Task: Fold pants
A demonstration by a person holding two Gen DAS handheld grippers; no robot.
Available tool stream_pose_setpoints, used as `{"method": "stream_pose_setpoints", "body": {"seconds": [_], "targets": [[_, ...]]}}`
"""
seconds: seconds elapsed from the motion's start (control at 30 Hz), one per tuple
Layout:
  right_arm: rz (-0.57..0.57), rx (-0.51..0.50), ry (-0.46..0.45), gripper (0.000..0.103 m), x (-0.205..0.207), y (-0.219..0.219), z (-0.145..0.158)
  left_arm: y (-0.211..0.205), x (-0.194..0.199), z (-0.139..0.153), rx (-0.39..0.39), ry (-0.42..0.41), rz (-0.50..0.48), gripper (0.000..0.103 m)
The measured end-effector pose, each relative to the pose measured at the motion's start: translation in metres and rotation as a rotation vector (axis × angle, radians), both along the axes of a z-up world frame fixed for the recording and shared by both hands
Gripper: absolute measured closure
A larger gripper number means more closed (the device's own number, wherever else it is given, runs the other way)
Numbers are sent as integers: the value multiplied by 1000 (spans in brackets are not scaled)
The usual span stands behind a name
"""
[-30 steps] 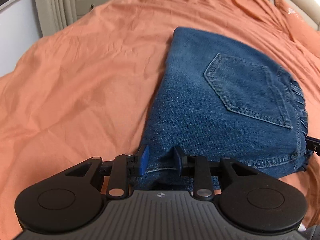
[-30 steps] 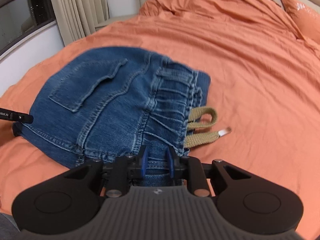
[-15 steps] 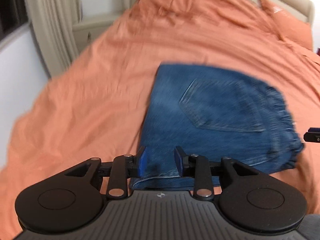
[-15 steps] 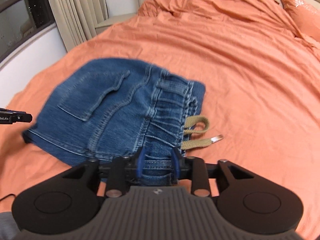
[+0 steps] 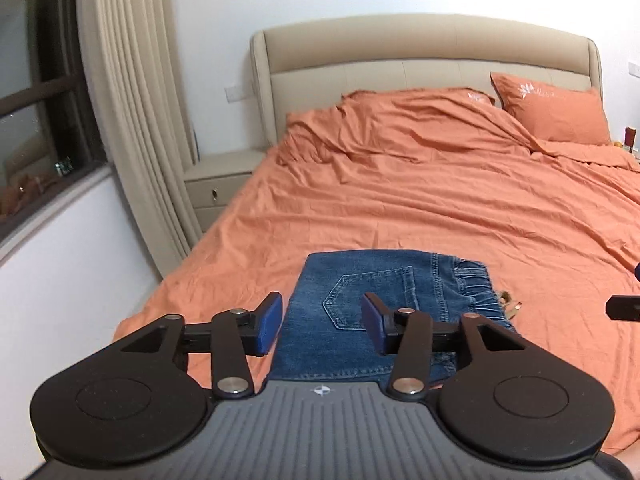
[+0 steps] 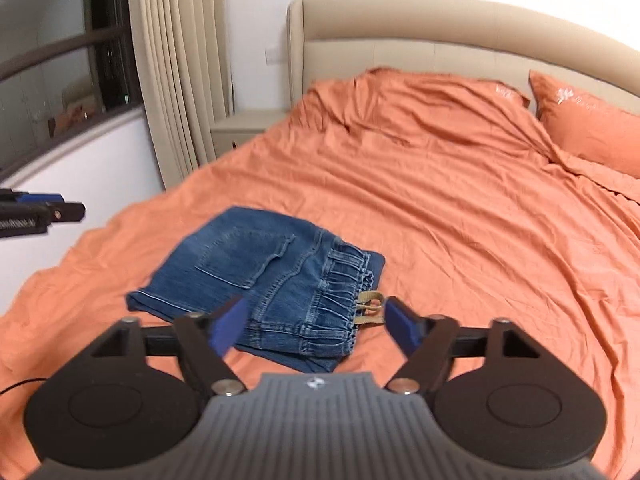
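Raised clear since the earlier frame, left gripper (image 5: pixel 321 326) and right gripper (image 6: pixel 314 326), both opening and empty, above folded blue denim pants (image 6: pixel 256 276) on orange bedsheet (image 6: pixel 460 220); soft, heavy, best gripped at stiff elastic waistband (image 6: pixel 340 296).

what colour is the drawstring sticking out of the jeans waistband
Khaki tan drawstring, beside the blue jeans; clearest in the right wrist view.

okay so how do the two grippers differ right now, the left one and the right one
The right gripper has its jaws spread wider than the left gripper.
The left gripper hangs over the pocket side of the folded jeans; the right gripper hangs over the waistband end, near the tan drawstring.
Shared: both have blue pads, both sets of jaws are opening, and neither holds anything, with the jeans lying flat on the orange bedsheet.
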State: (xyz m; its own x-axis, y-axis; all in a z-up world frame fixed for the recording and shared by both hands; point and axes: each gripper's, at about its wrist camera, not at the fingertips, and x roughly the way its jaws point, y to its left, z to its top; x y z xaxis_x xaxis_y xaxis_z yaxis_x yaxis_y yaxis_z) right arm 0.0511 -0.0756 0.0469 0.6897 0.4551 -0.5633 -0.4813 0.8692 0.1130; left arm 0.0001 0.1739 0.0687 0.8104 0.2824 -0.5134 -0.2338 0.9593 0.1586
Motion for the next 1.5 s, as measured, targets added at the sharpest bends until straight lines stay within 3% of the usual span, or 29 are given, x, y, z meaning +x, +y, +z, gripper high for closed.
{"method": "stream_pose_setpoints", "body": {"seconds": [0.13, 0.27, 0.67, 0.9, 1.5], "targets": [[-16, 53, -6, 22, -34, -8, 3, -19, -26, -6, -40, -54, -5, 19], [-54, 104, 5, 22, -55, -8, -7, -36, -40, -20, -68, -62, 22, 10], [-164, 70, 50, 22, -46, 14, -72, -47, -32, -79, -102, 37, 24, 9], [-163, -16, 53, 22, -35, 31, -99, -43, -18, -101, -131, 76, 24, 9], [-164, -12, 15, 22, -37, 30, -98, -48, -11, -102, -135, 82, 18, 9]]}}
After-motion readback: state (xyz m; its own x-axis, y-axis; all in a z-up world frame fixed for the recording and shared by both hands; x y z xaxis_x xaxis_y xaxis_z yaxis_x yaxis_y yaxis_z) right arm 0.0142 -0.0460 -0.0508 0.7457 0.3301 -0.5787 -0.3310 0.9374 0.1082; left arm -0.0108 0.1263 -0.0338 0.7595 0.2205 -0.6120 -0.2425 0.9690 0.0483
